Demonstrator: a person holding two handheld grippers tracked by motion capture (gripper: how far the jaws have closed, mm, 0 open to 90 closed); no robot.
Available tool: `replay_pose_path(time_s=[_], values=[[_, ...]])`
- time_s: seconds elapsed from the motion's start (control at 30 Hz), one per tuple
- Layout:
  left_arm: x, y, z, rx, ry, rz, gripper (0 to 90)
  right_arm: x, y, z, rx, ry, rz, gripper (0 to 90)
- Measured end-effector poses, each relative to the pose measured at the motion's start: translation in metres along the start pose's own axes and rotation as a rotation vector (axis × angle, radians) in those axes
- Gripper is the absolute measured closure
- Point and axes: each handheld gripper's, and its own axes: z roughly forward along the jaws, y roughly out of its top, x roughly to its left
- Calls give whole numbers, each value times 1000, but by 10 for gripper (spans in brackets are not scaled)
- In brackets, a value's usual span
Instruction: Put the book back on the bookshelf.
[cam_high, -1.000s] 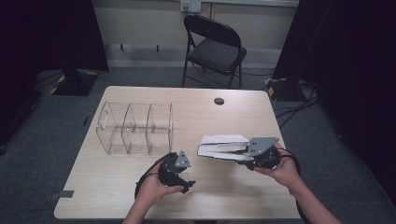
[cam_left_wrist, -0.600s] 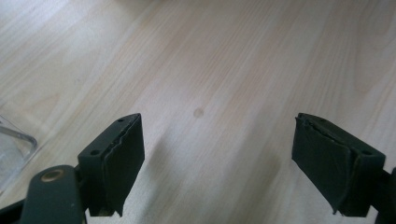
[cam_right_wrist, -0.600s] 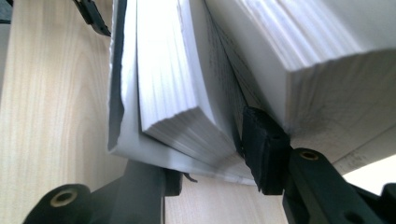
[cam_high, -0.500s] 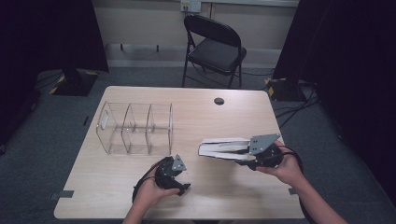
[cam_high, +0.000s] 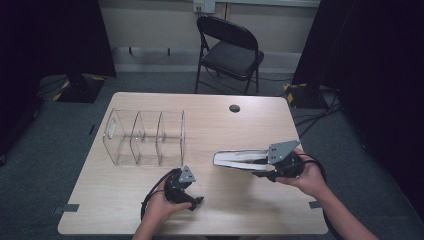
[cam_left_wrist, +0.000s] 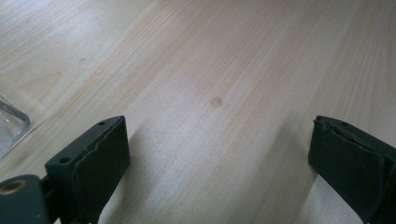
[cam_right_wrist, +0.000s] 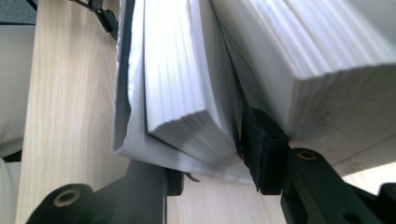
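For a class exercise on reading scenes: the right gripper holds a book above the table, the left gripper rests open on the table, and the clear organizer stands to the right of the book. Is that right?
One detail is wrong. In the high view the clear organizer stands to the left of the book, not the right. The rest holds: the right gripper grips the book, and the left gripper is open over the table.

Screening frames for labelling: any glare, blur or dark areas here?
High view: table evenly lit, surroundings fall to near black; clear organiser shows faint edges. Left gripper view: bright sheen on the wood at upper left, jaws soft. Right gripper view: book pages close up, whites nearly blown out, blurred.
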Motion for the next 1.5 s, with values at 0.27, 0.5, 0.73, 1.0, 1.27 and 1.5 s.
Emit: replay_pose_path(time_s=[0.27,0.5,0.73,1.0,1.27,1.5], values=[[1,-6,1,-41,-17,13,0,-1,6,-4,19,17,-16,659],[1,-6,1,-41,-19,15,0,-3,11,-6,34,1,-25,687],[1,-6,2,-46,-22,15,0,-5,18,-7,74,-25,-44,719],[2,-6,2,-45,-22,17,0,-7,23,-8,105,-28,-61,732],[2,-5,2,-45,-27,19,0,-8,23,-12,96,24,-65,735],[2,-5,2,-44,-27,21,0,-8,22,-16,80,59,-56,742]])
